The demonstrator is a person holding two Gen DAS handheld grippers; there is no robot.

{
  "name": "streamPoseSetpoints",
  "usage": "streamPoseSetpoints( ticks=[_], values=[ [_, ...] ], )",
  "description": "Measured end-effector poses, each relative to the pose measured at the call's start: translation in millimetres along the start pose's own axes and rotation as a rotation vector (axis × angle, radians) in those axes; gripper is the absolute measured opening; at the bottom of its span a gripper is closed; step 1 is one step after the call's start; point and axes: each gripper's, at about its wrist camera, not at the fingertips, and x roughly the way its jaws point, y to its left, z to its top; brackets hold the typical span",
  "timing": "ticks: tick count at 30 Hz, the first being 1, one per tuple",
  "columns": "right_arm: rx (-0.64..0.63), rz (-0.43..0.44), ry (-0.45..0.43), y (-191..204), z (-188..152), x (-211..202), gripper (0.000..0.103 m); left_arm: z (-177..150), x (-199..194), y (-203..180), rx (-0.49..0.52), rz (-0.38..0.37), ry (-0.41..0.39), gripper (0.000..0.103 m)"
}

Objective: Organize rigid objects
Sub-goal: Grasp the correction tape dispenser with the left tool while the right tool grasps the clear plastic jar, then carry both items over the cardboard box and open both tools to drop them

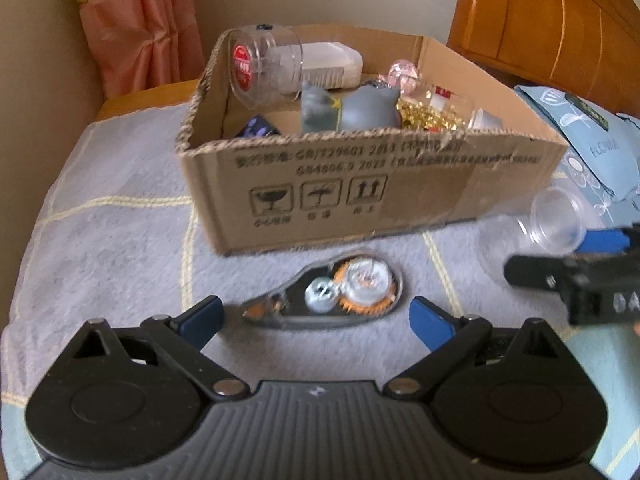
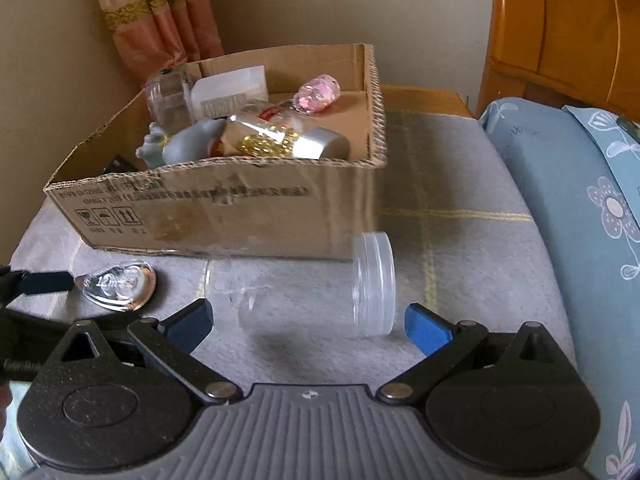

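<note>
Blanket, grey with pale yellow grid lines, covers the whole surface I am working over, and a blue floral pillow lies along its right side. On the blanket sits my cardboard box, open at the top, with handling symbols printed on its near wall. Inside it I see a clear jar with a red label lying on its side at the back left, a white block behind it, two grey figurines in the middle, a heap of gold beads to their right and a pink glittery ball towards the back.

Outside the box, an empty clear plastic jar lies on its side on the blanket just in front of the box's near right corner. My right gripper has its blue-tipped fingers spread wide on either side of that jar, apart from it. My left gripper is likewise spread wide, and between its fingers a correction tape dispenser lies flat on the blanket, just in front of the box; I cannot tell whether the fingers touch it.
</note>
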Motion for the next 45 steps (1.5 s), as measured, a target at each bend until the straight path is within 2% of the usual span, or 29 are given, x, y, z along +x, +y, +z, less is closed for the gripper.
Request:
streamPoseSetpoints(
  ticks=[6, 15, 23, 28, 31, 35, 40, 45],
  values=[
    [-0.015, 0.002, 0.0, -2, 0, -1, 0.103, 3, 7, -7, 0.024, 0.048, -0.014, 0.102],
    [-0.042, -0.028, 0.0, 5, 0, 5, 0.103, -8, -5, 30, -0.029, 0.102, -0.004, 0.102],
    [-0.039, -0.047, 0.013, 15, 5, 16, 0.103, -1, 4, 20, -0.071, 0.119, -0.019, 0.102],
    [-0.042, -0.058, 0.012, 17, 9, 19, 0.103, 1, 5, 19, -0.076, 0.115, -0.024, 0.096],
    [-0.051, -0.069, 0.015, 19, 9, 19, 0.103, 2, 4, 20, -0.08, 0.119, -0.031, 0.089],
    [-0.076, -0.082, 0.017, 19, 7, 19, 0.093, 2, 3, 21, -0.081, 0.11, -0.025, 0.089],
    [-0.097, -0.071, 0.022, 16, 5, 14, 0.093, 3, -1, 21, -0.068, 0.089, -0.013, 0.089],
    [-0.147, -0.034, 0.018, 13, 4, 1, 0.093, 5, -17, 16, 0.001, 0.064, -0.018, 0.089]
  ],
)
